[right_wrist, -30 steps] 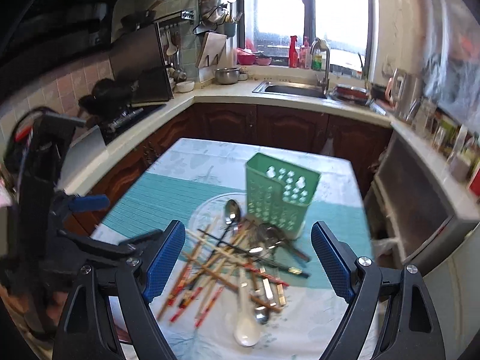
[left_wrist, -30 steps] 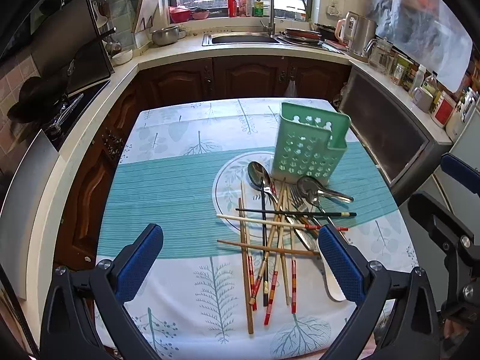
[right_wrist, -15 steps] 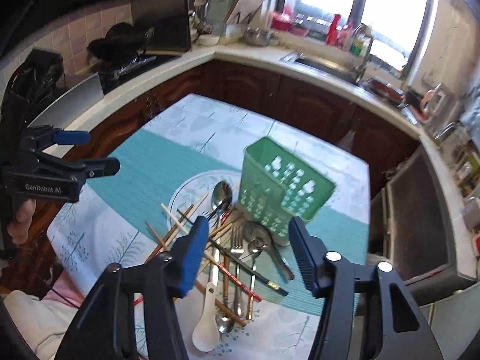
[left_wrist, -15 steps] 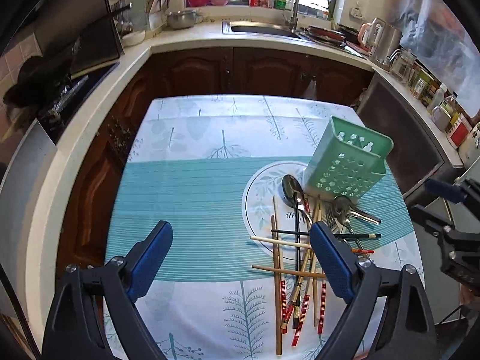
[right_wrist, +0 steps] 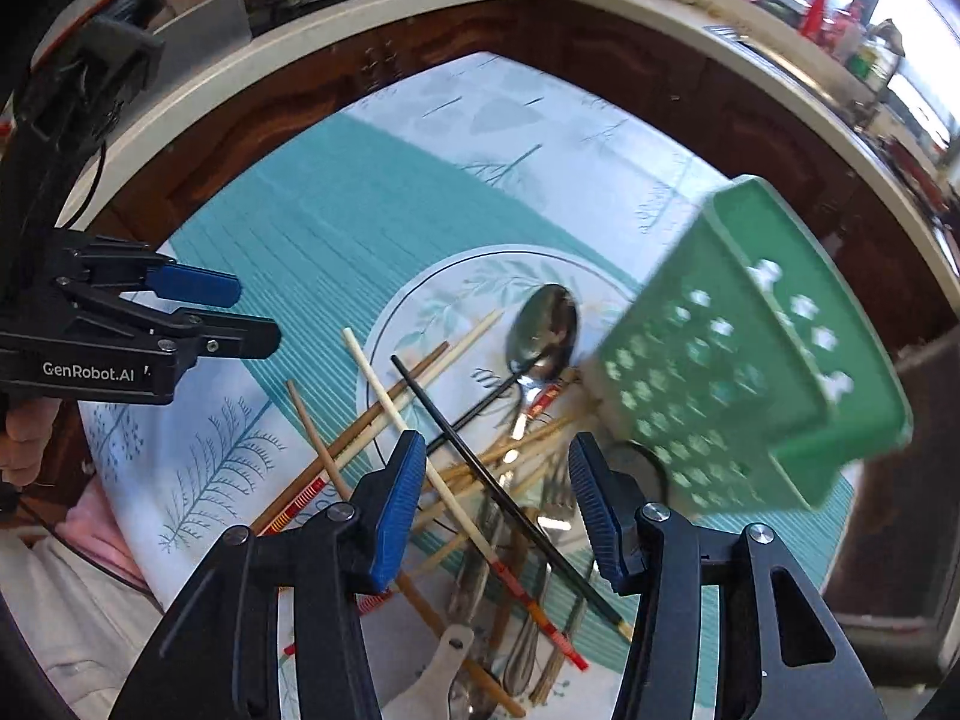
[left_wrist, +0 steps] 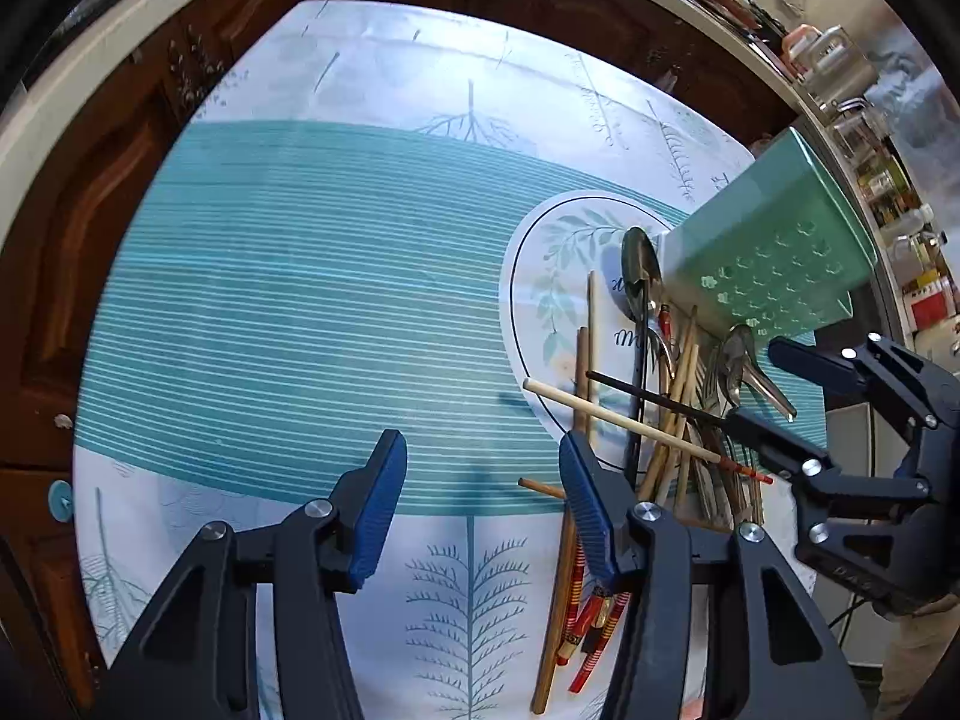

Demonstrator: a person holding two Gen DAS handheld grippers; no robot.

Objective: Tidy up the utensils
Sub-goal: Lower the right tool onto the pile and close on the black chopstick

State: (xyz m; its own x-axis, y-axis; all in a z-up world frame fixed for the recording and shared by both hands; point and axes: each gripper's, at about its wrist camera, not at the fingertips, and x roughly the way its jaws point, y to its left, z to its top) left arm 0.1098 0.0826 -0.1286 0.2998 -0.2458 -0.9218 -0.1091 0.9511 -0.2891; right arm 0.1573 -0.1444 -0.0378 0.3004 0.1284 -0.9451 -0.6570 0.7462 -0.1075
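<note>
Green perforated basket (right_wrist: 744,354) stands on the tabletop (left_wrist: 300,312), at 2 o'clock from the utensil pile (right_wrist: 504,480); its contents cannot be told. Pile: crossed wooden, black and red-tipped chopsticks, metal spoons, forks, white ladle. Left gripper (left_wrist: 480,504) closing, nothing between. Right gripper (right_wrist: 495,504) half-wide over the pile, gripping nothing.

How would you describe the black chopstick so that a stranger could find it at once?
Start at the green basket on the table and look at the heap of cutlery beside it. Across the heap lies the black chopstick, beside a cream one. It is the only thin, all-black stick there; the others are pale or brown.
</note>
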